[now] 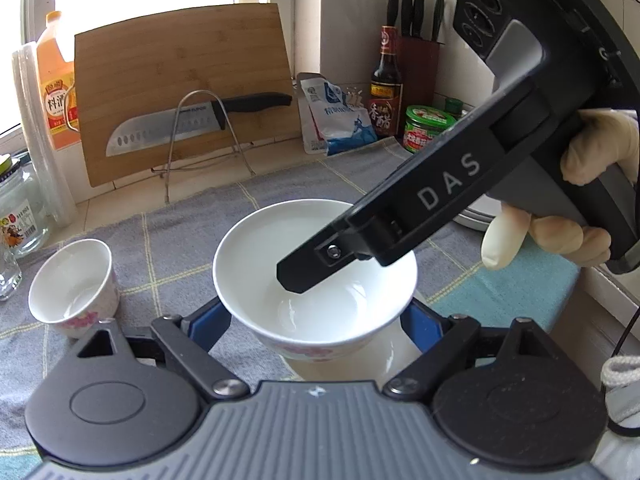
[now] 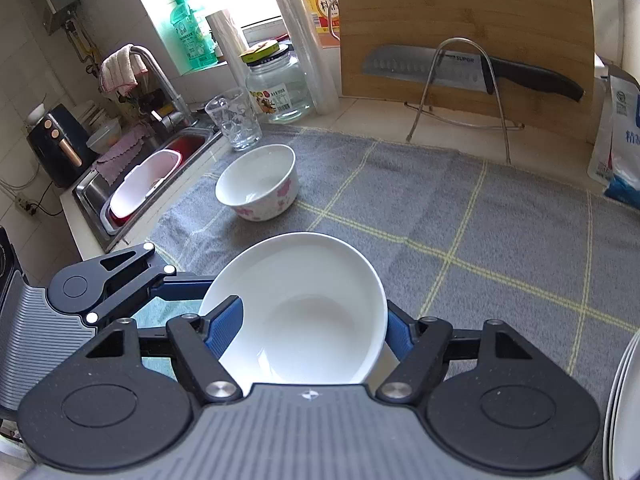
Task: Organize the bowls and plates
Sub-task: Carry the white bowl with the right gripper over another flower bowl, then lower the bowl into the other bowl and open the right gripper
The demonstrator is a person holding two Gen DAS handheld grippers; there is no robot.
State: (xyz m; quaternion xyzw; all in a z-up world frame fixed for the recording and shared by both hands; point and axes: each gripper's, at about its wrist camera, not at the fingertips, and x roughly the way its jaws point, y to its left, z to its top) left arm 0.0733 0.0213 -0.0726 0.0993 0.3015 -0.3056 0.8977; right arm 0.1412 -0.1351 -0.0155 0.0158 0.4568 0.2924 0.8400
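Observation:
A white bowl with pink flowers [image 1: 316, 276] sits nested on another white bowl [image 1: 360, 360] between my left gripper's blue fingers [image 1: 208, 328]. My left gripper [image 1: 316, 332] is open around the stack. My right gripper [image 2: 308, 332] grips the top bowl's [image 2: 304, 312] rim, one finger [image 1: 320, 264] inside it, one outside. A second flowered bowl [image 1: 74, 288] stands apart to the left; it also shows in the right wrist view [image 2: 260, 184].
Grey checked cloth [image 2: 480, 232] covers the counter. A cutting board [image 1: 184, 88] and knife [image 1: 192, 120] lean at the back. Glass jar [image 2: 280, 84], drinking glass [image 2: 236, 120], sink [image 2: 144, 180] lie left. Bottles [image 1: 386, 84] and a salt bag [image 1: 340, 120] stand back right. Stacked plates [image 2: 624, 400] are at right.

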